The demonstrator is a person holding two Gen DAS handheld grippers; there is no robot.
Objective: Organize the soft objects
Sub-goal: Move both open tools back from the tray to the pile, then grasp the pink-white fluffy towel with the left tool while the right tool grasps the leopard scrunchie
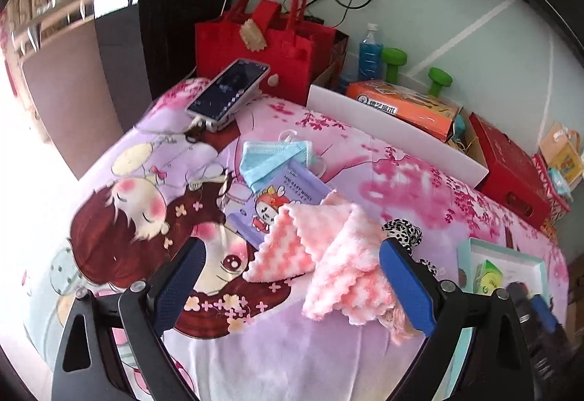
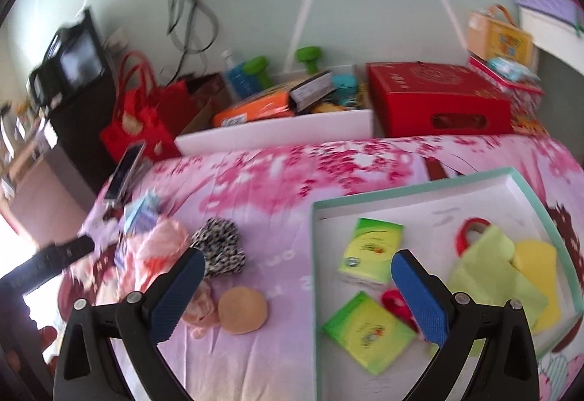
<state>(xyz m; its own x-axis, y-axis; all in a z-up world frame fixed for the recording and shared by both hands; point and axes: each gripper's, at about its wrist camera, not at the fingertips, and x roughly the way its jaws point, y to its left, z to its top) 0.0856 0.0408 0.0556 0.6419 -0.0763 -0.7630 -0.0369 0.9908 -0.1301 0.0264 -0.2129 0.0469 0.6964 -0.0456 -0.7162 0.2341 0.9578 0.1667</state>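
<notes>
A pink-and-white fluffy cloth (image 1: 328,255) lies on the bed between the fingers of my open left gripper (image 1: 292,277). Behind it lie a purple wipes pack (image 1: 288,196) and a blue face mask (image 1: 270,156). A leopard-print scrunchie (image 1: 401,229) sits by the right finger; it also shows in the right wrist view (image 2: 219,251). My right gripper (image 2: 295,291) is open and empty over the edge of a shallow mint-rimmed box (image 2: 430,185), which holds two green tissue packs (image 2: 368,331), yellow-green cloths (image 2: 500,277) and red items. A tan round sponge (image 2: 242,309) lies left of the box.
A phone on a stand (image 1: 226,90) and a red felt bag (image 1: 262,35) are at the bed's far end. A white bin with an orange box (image 1: 401,105), a red carton (image 2: 434,101), a blue bottle and green dumbbells line the wall.
</notes>
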